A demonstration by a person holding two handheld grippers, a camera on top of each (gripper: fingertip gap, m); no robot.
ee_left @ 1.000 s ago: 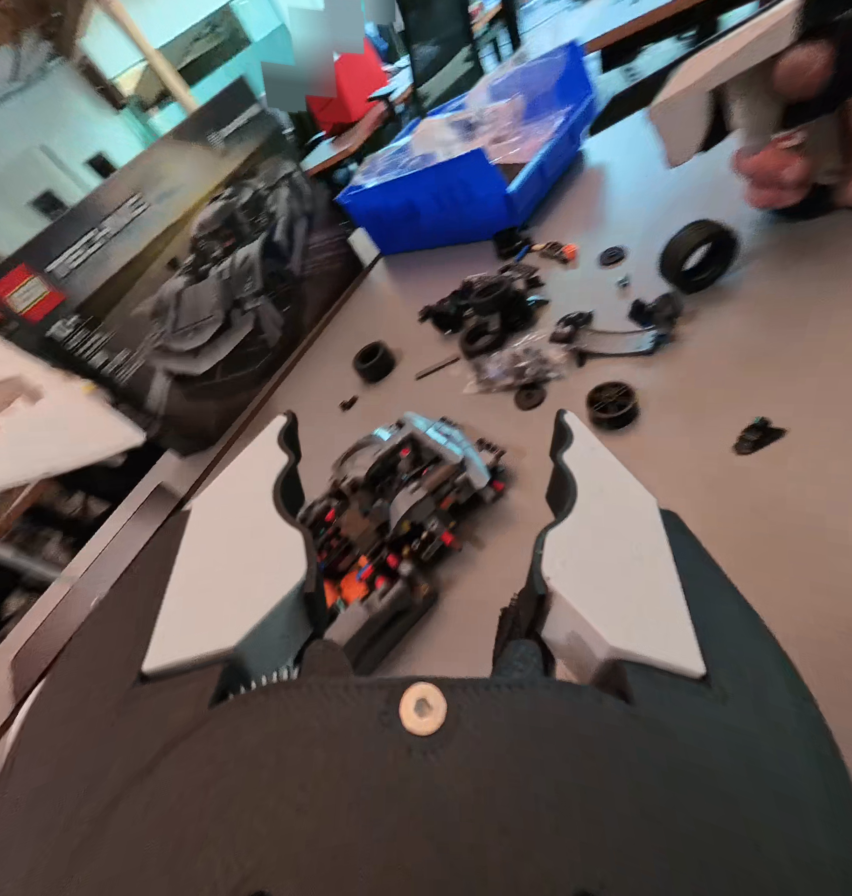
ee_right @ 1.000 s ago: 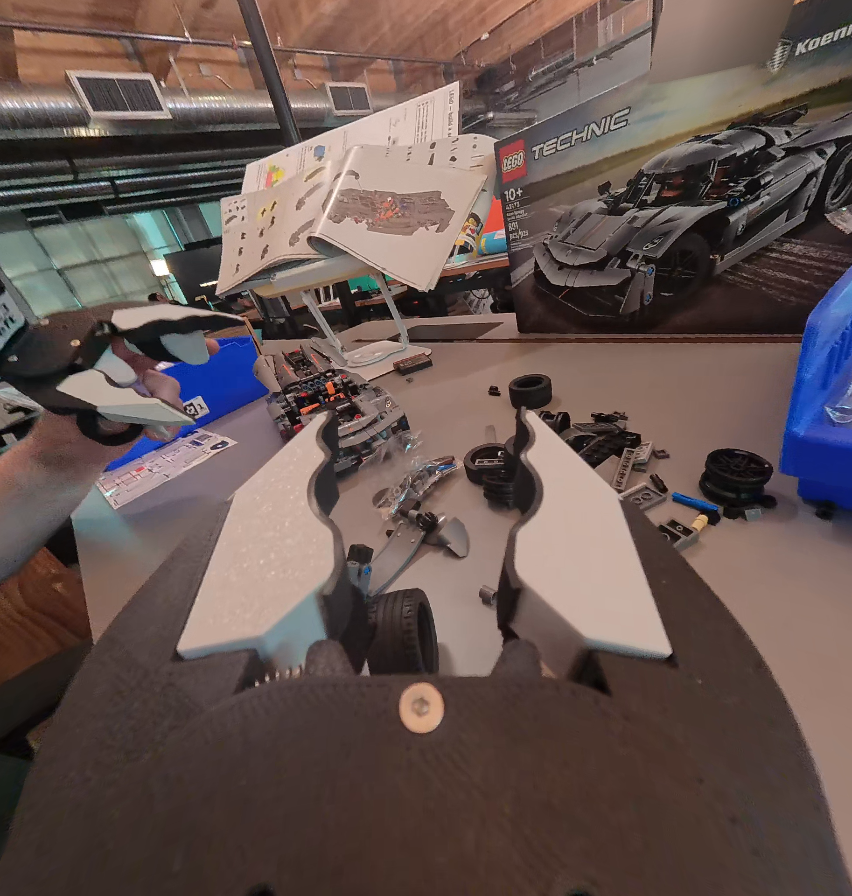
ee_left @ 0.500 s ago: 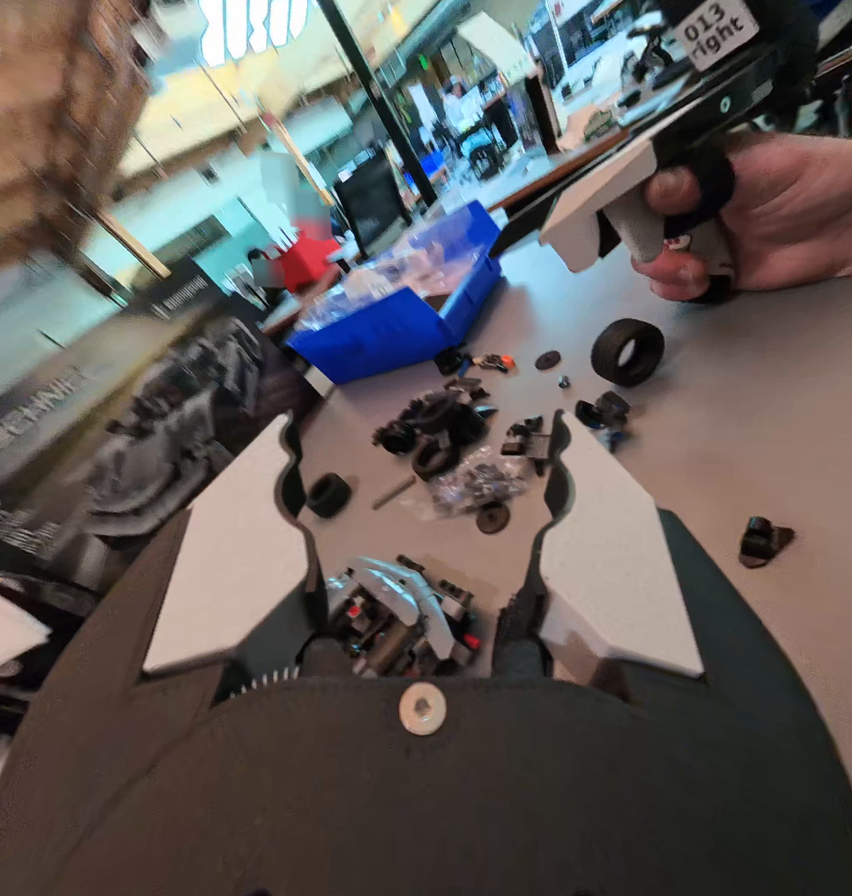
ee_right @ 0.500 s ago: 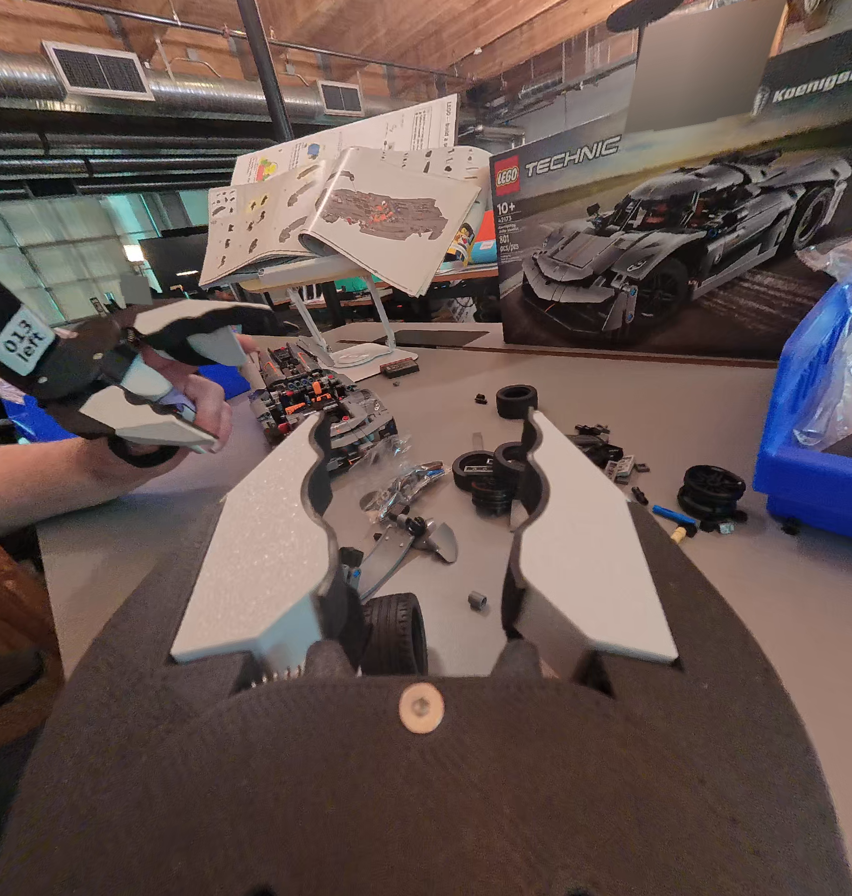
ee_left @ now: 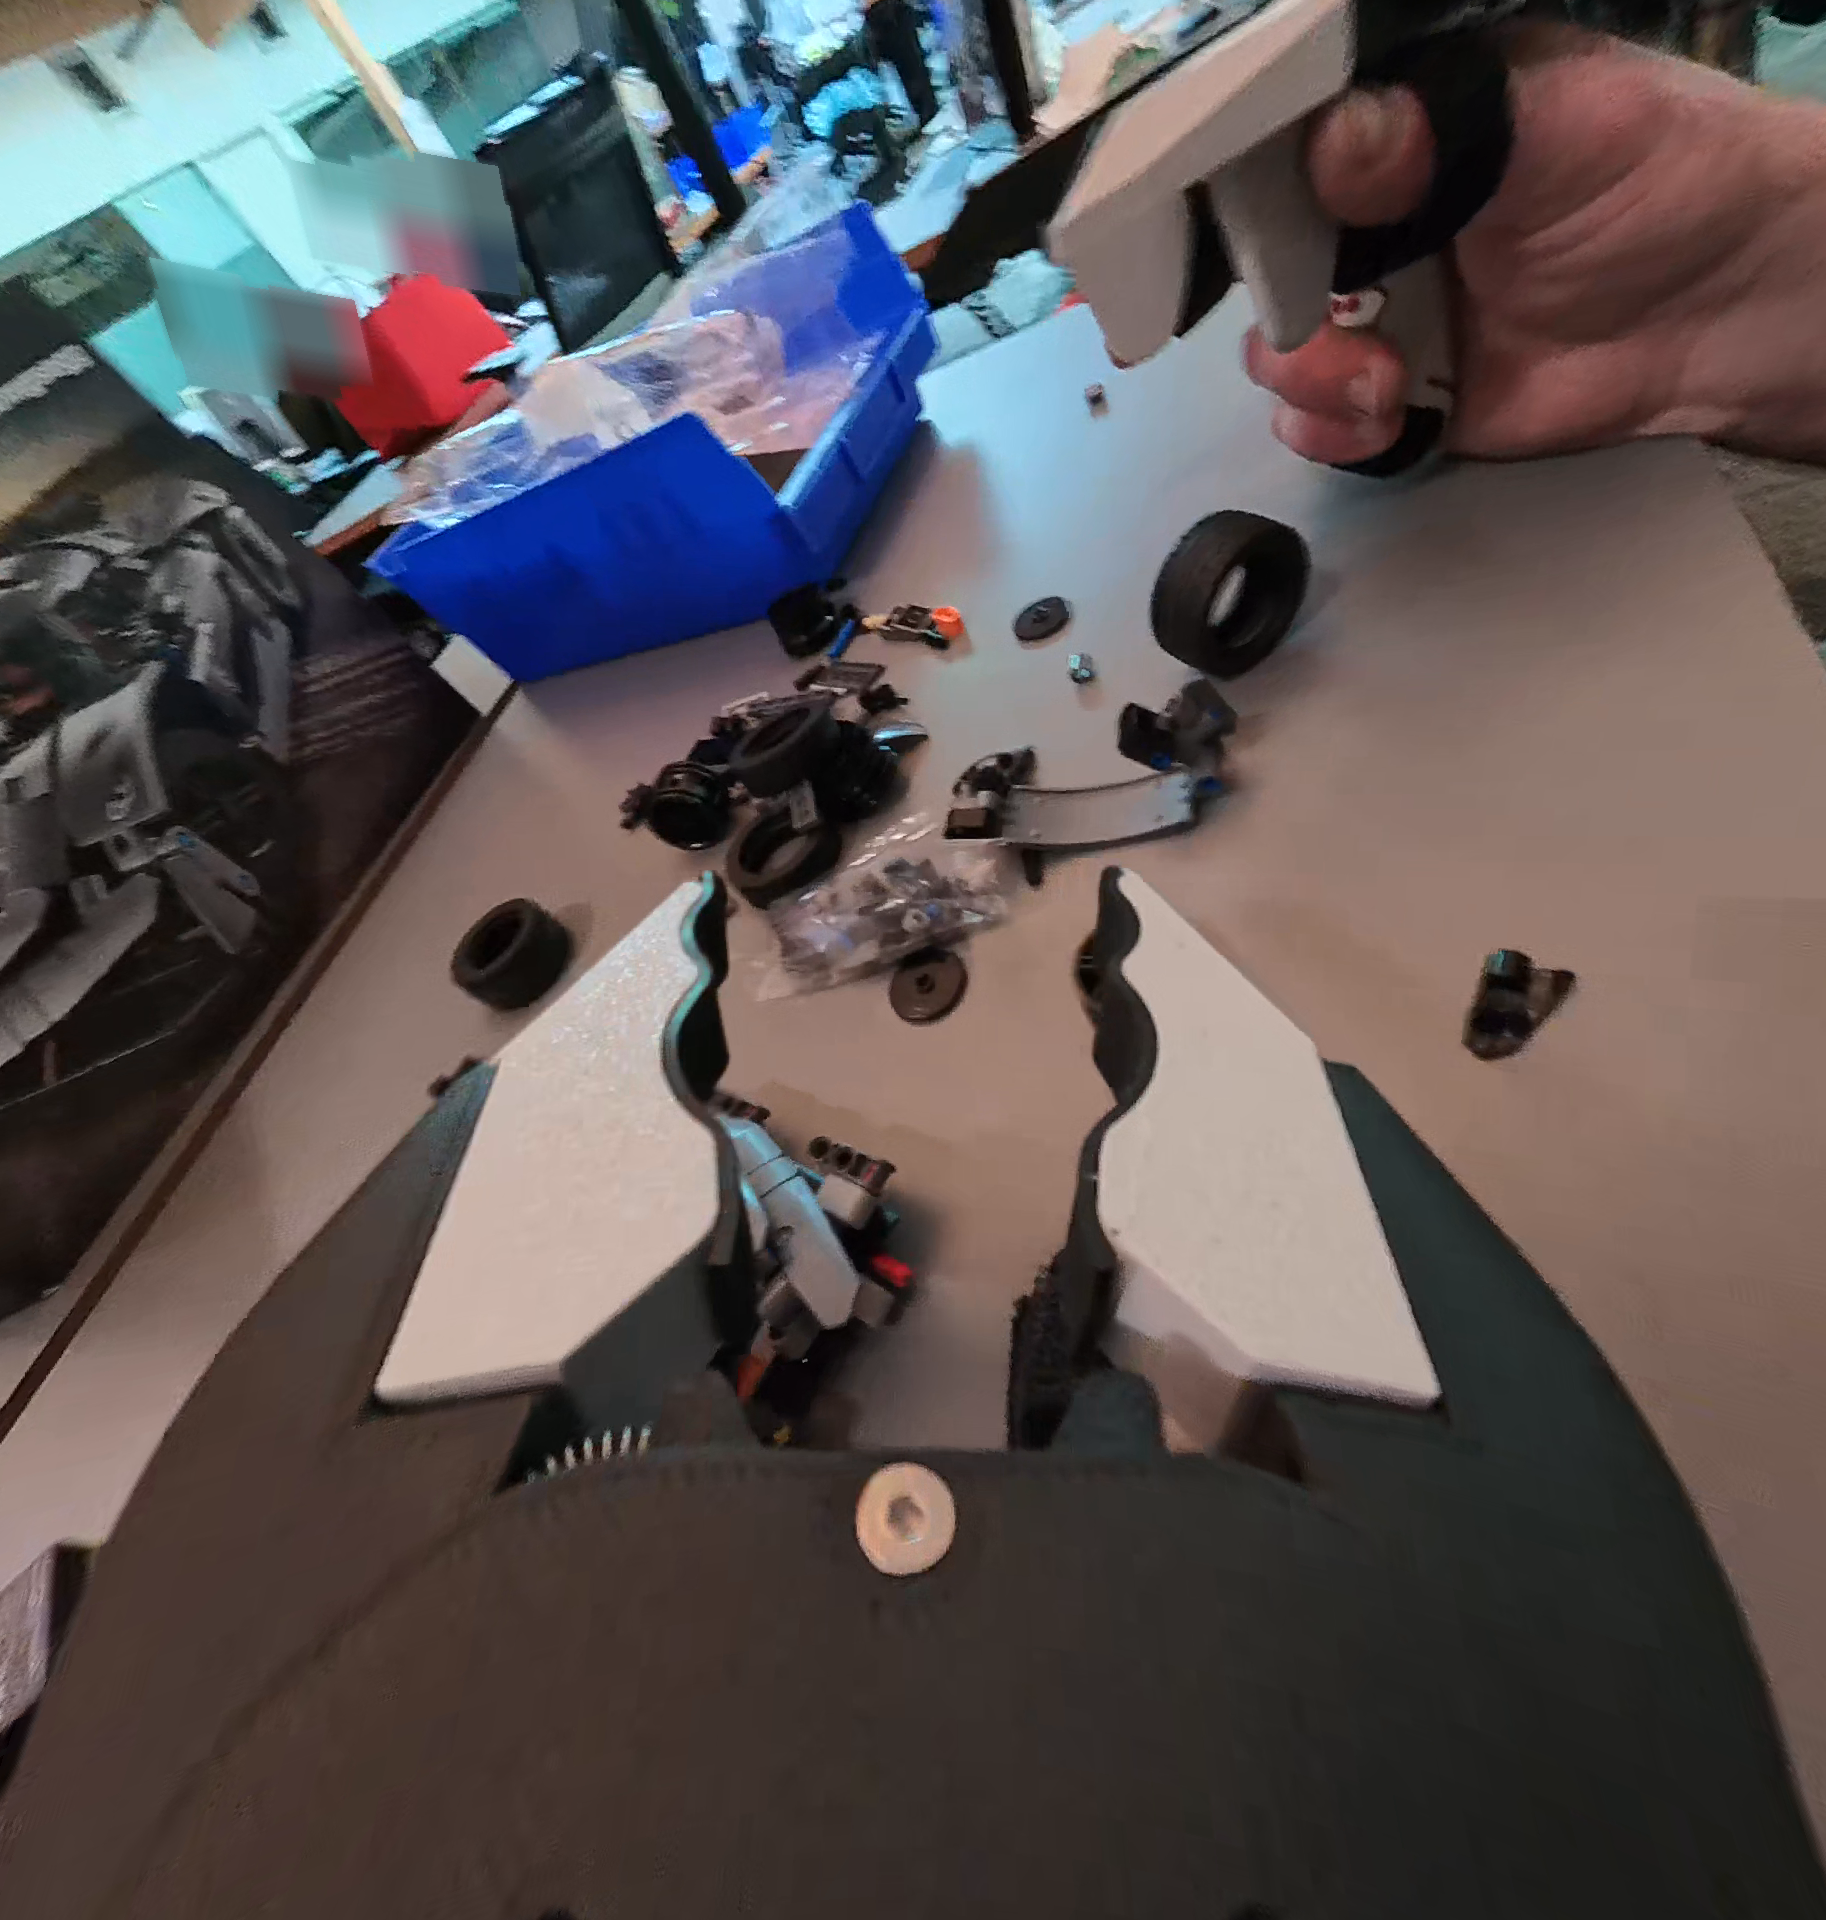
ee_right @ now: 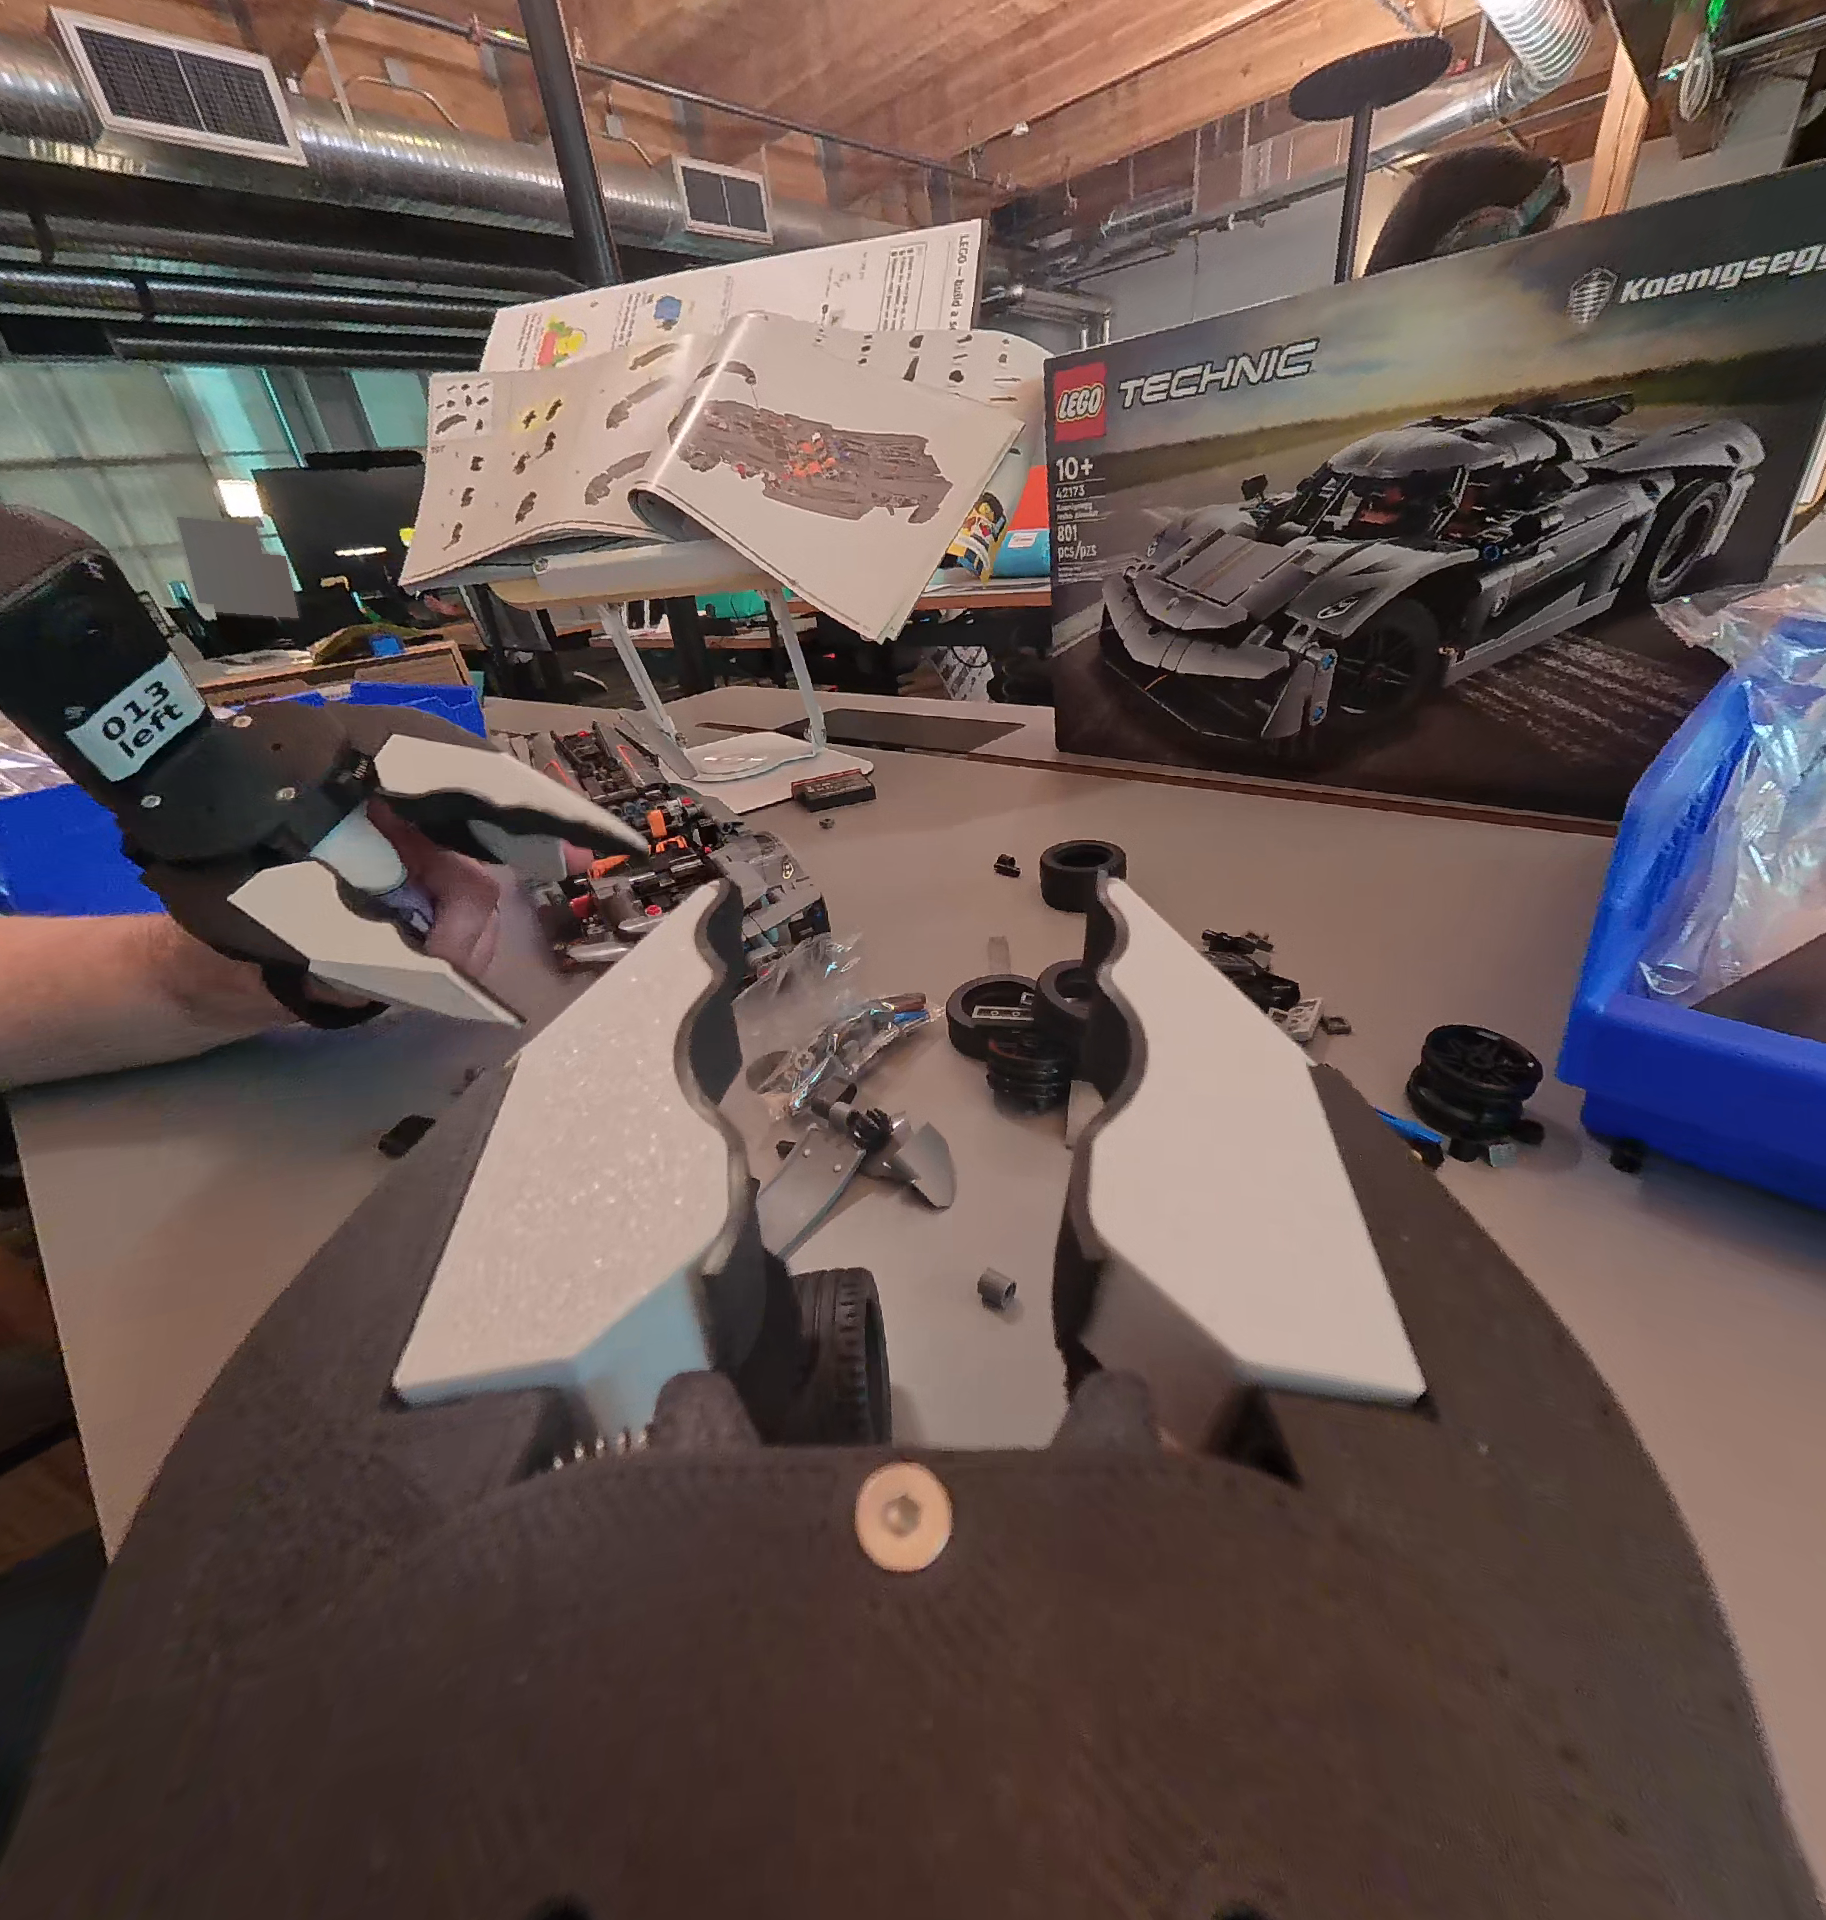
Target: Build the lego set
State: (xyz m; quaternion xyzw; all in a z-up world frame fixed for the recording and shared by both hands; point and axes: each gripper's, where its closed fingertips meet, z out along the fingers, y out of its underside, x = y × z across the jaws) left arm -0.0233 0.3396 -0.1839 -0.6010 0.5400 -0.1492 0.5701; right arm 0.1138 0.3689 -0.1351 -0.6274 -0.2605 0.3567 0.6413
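Right wrist view alone shows the instruction booklet (ee_right: 711, 457); both claws, left (ee_left: 904, 914) and right (ee_right: 904, 914), gape empty.

Car model (ee_left: 815, 1236) (half behind left gripper (ee_left: 904, 940))

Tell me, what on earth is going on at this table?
A person is building a toy car from a kit, using a hand-held gripper in each hand instead of bare fingers. The left gripper hangs open over the half-built car; the right gripper is open too, above a loose black tyre. Neither holds anything. More tyres, a small bag of parts and odd pieces lie scattered on the grey table, with the instruction booklet propped open behind.
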